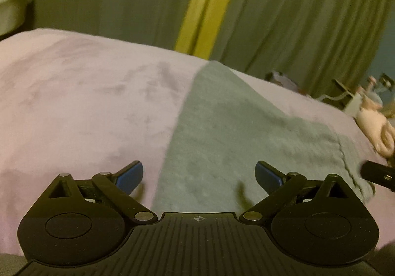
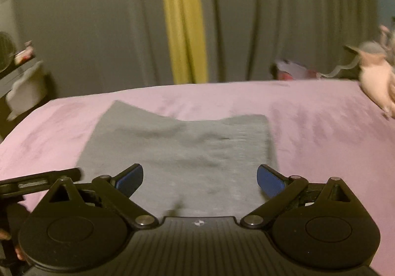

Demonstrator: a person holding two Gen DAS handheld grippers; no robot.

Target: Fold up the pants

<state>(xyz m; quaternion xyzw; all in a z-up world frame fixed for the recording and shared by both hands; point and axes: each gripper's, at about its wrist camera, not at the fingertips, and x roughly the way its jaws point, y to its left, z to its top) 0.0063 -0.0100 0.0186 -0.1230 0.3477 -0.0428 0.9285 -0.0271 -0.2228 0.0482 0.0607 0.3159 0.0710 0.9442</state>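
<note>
Pants flat on bed, curtain behind, perhaps a toy far right.

Both the left gripper and right gripper were matte black, with blue-padded fingertips, silver pivot pins, round side discs, ribbed bases and a small crosshair mark.

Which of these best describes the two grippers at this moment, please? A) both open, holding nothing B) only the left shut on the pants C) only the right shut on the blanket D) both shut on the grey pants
A: the left gripper and right gripper both stand with jaws wide apart above the grey pants, nothing between them.
</note>
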